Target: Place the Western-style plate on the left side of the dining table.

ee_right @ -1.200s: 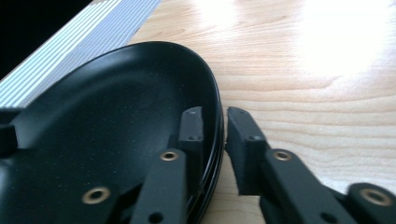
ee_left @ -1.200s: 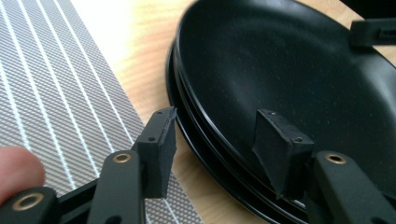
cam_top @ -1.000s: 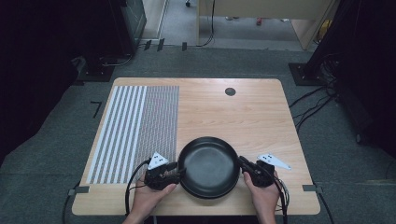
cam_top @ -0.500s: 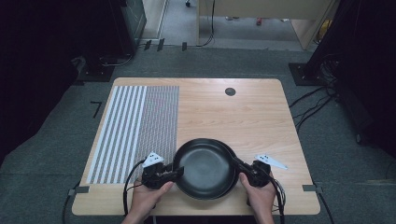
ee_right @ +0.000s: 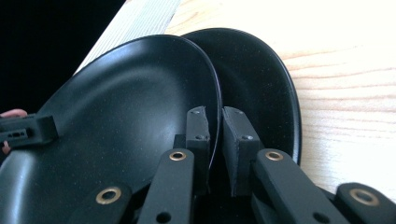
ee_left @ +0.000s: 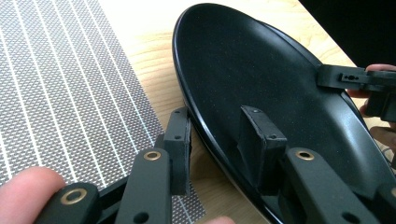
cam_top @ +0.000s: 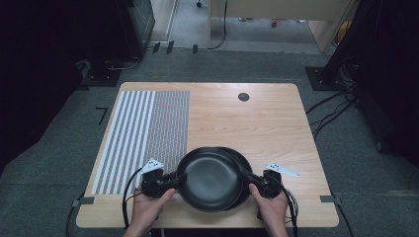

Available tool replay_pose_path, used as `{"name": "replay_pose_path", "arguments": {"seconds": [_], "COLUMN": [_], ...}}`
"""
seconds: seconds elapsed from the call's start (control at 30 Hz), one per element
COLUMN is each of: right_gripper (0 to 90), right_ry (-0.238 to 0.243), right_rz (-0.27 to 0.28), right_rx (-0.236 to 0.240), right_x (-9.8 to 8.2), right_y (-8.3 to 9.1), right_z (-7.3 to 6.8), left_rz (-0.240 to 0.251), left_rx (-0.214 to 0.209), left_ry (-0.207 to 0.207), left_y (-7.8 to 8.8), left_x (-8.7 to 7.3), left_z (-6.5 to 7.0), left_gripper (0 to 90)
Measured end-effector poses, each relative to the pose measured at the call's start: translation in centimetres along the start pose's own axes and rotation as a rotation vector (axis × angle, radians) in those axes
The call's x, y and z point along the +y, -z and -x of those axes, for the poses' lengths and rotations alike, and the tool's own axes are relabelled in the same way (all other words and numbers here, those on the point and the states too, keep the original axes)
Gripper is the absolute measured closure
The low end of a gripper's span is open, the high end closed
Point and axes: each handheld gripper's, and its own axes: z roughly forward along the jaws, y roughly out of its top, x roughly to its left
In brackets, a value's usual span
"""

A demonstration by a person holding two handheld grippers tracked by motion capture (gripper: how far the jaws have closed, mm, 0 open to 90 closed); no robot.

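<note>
Two black plates here, round, matte, shallow w/ raised rims. The upper plate point(cam_top: 210, 178) sits tilted over the lower plate point(cam_top: 243, 165), which peeks out at roughly 2 o'clock from under it. Both are at the near edge of the table point(cam_top: 267, 118), 6 o'clock on the top, between the two hands.

Left gripper point(cam_top: 177, 177) comes in at 9 o'clock of the upper plate. In the left gripper view its jaws have just been closing, w/ the upper plate's rim point(ee_left: 196, 116) between them; one pad point(ee_left: 256, 140) lies inside the dish, the other pad point(ee_left: 180, 140) outside, and there's a gap showing, so no pinch yet.

Right gripper point(cam_top: 247, 176) is at 3 o'clock. In the right gripper view its pads point(ee_right: 198, 130) press from both sides on the upper plate's rim point(ee_right: 217, 107), a tight pinch, lower plate point(ee_right: 261, 88) just behind.

Surface: light wood tabletop, a striped grey placemat point(cam_top: 146, 133) at 9 o'clock of the table, a small dark round grommet point(cam_top: 243, 97) at 12 o'clock. Around it grey carpet floor point(cam_top: 59, 158), cables point(cam_top: 331, 113) at 3 o'clock, dark equipment at both sides.
</note>
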Motion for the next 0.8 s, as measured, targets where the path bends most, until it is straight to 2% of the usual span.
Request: {"name": "replay_pose_path", "arguments": {"seconds": [0.27, 0.4, 0.47, 0.5, 0.63, 0.8], "right_gripper": [80.6, 81.8, 83.0, 83.6, 83.7, 84.7], "right_ry": [-0.094, -0.122, -0.161, -0.185, -0.214, -0.274], "right_rz": [-0.01, -0.017, -0.011, -0.004, 0.013, 0.029], "right_rx": [-0.004, -0.013, -0.011, -0.002, 0.008, 0.037], "right_x": [0.1, 0.3, 0.3, 0.3, 0.3, 0.3], "right_y": [-1.0, -1.2, -1.1, -1.0, -0.8, -0.6], "right_z": [-0.2, -0.3, -0.3, -0.3, -0.4, -0.2], "left_rz": [0.0, -0.002, -0.002, 0.002, 0.01, 0.009], "left_rx": [-0.023, -0.025, -0.022, -0.029, -0.042, -0.068], "left_ry": [0.013, 0.026, 0.032, 0.04, 0.056, 0.111], "left_y": [0.2, 0.2, 0.3, 0.3, 0.5, 0.7], "left_x": [-0.1, -0.2, -0.3, -0.3, -0.2, -0.1], "left_z": [-0.3, -0.3, -0.2, -0.2, 0.1, -0.2], "left_gripper": [64.9, 64.8, 65.6, 66.5, 69.1, 72.0]}}
